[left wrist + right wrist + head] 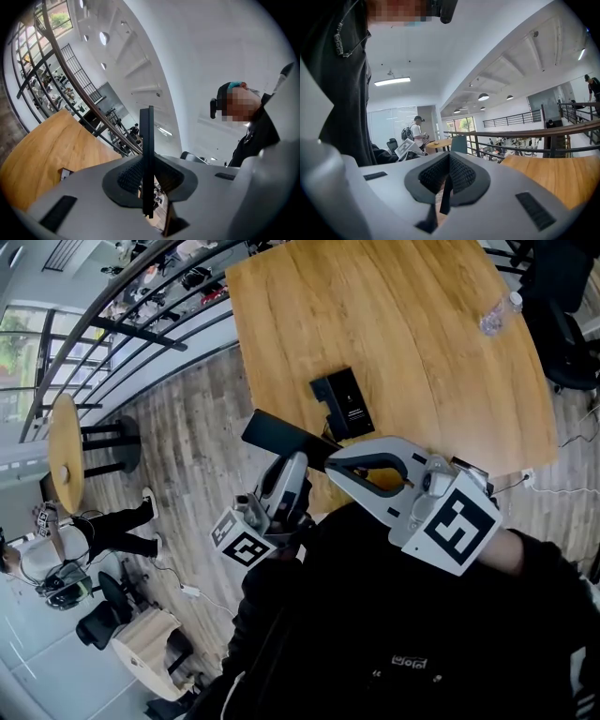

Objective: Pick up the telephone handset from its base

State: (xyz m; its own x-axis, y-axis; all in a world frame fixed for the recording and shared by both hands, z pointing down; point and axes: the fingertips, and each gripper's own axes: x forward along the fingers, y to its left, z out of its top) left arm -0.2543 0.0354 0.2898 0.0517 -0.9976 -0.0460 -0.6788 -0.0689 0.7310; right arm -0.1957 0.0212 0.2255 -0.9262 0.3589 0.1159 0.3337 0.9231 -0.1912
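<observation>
The black telephone base (342,404) lies on the wooden table (422,343), near its front edge. The handset (281,439), a flat black bar, hangs lifted off the base, over the table's near left corner. My left gripper (300,457) is shut on it. In the left gripper view the handset (146,140) stands edge-on, pinched between the pads of the left gripper (147,173). My right gripper (330,457) points left, its tip by the handset's right end. In the right gripper view the right gripper (449,164) has its pads together. Only a dark sliver shows in the slit below them.
A plastic water bottle (497,313) lies at the table's far right. A black office chair (562,324) stands beyond that edge. A railing (141,324) runs along the left, with a small round table (64,451) and a person (103,531) beyond it.
</observation>
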